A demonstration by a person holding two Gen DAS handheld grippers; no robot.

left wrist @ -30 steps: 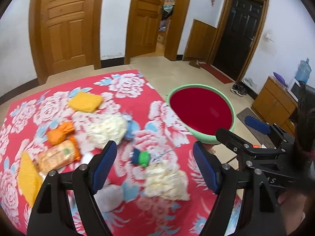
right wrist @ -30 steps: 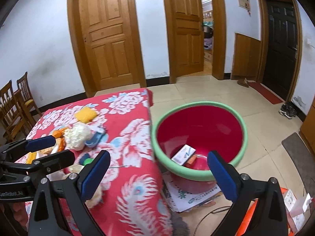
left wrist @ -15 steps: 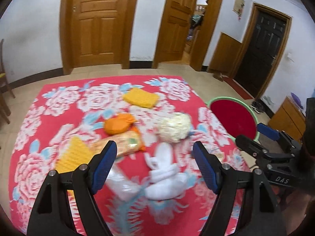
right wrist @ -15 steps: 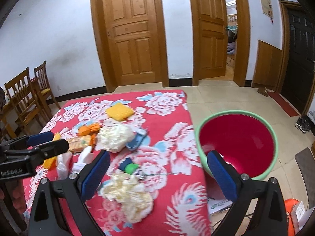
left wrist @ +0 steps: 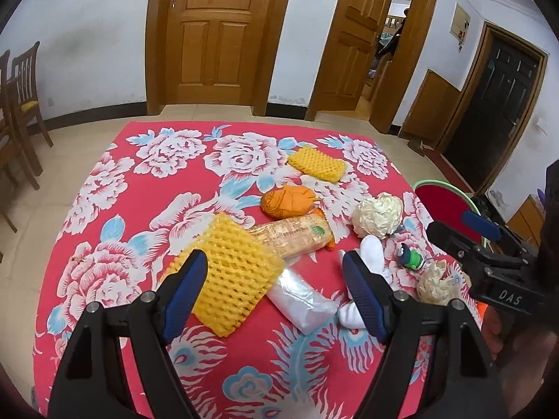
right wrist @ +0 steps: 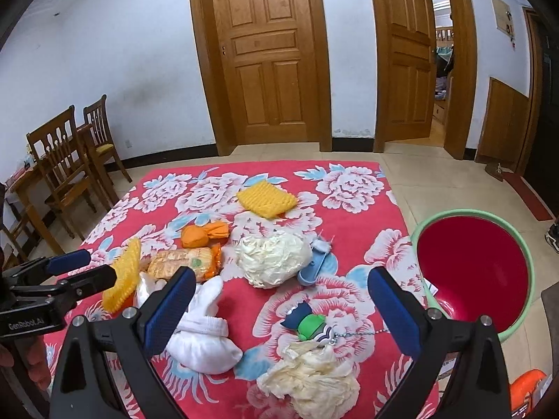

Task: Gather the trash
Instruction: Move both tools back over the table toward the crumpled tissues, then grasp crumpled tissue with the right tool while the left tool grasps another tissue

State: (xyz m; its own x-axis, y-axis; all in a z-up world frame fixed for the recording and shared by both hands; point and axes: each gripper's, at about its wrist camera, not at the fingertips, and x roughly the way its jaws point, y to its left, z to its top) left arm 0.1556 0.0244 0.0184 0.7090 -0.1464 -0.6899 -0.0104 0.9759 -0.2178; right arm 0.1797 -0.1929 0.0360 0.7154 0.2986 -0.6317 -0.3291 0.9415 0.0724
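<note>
On the left wrist view, my left gripper [left wrist: 274, 289] hangs over the red flowered cloth [left wrist: 139, 188], jaws spread wide and empty. I count two yellow foam nets: one [left wrist: 232, 279] right between my fingers toward seven o'clock, the other [left wrist: 317, 164] far out at twelve. One clear plastic bag [left wrist: 300, 300] lies dead centre between the pads. One cracker packet [left wrist: 290, 237], one orange wrapper [left wrist: 286, 200], both at twelve. One white sock bundle [left wrist: 370, 255] touches the right finger's line. Two crumpled cream wads, at one [left wrist: 377, 214] and three o'clock [left wrist: 433, 284].

Over on the right wrist view, my right gripper [right wrist: 279, 307] is also released, nothing gripped. One green-and-blue toy [right wrist: 307, 323] sits between the fingers, just below centre. The near wad [right wrist: 311, 380] lies at six, the bigger wad [right wrist: 272, 258] at twelve, one blue slipper-shaped piece [right wrist: 314, 265] at one. The sock bundle [right wrist: 202, 331] is at the left finger, nine o'clock. One green basin [right wrist: 475, 272], red inside, sits off the cloth at three.
</note>
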